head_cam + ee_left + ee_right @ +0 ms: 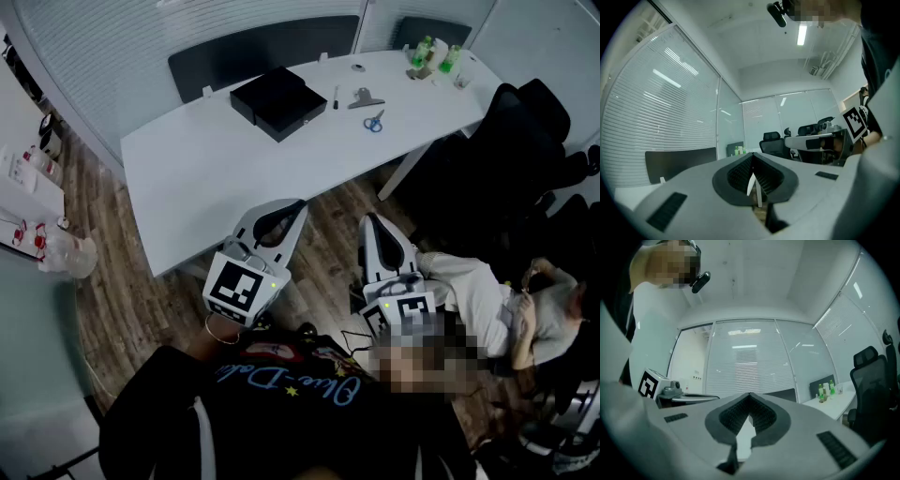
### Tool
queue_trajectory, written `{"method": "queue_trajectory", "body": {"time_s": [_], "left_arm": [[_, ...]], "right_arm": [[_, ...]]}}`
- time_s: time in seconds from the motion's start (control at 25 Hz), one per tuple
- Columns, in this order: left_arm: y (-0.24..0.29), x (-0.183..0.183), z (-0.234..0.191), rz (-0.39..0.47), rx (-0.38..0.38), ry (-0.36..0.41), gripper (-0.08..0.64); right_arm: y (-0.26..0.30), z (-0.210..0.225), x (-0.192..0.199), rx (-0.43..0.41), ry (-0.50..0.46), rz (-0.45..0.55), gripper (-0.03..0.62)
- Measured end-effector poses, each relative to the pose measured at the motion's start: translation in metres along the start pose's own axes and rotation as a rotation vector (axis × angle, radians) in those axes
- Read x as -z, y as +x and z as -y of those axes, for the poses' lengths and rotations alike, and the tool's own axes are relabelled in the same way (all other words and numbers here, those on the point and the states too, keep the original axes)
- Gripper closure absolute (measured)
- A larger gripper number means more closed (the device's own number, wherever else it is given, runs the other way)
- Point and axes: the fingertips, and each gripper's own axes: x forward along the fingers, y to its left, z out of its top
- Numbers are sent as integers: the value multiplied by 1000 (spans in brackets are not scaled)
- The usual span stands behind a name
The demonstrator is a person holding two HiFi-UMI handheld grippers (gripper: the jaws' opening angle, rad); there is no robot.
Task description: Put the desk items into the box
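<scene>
A black box [277,101] lies on the white desk [197,178], toward its far side. To its right on the desk lie a dark marker pen [336,97], a grey binder clip [366,98], blue-handled scissors [374,121] and a small round item [357,67]. My left gripper [298,204] [752,155] hangs in front of the desk's near edge, over the floor, shut and empty. Beside it, my right gripper [367,218] [750,394] is also shut with nothing in it. Both are well short of the items.
Green bottles and a cup [431,54] stand at the desk's far right corner. Black office chairs [525,122] crowd the right side, and a person [487,300] sits low at the right. A shelf with bottles [33,169] is at the left. The floor is wood.
</scene>
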Motion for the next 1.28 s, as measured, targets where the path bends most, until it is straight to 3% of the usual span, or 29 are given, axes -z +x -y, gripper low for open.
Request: {"method": "queue_trajectory", "body": {"time_s": [0.84, 1.04, 1.28], "left_arm": [[32, -4, 61, -19, 11, 6, 552], [32, -4, 72, -46, -17, 53, 552], [29, -2, 67, -53, -58, 41, 552]], "right_arm": [[-53, 61, -7, 53, 25, 4, 584], [-64, 74, -2, 43, 38, 0, 584], [-59, 78, -1, 24, 51, 13, 583]]}}
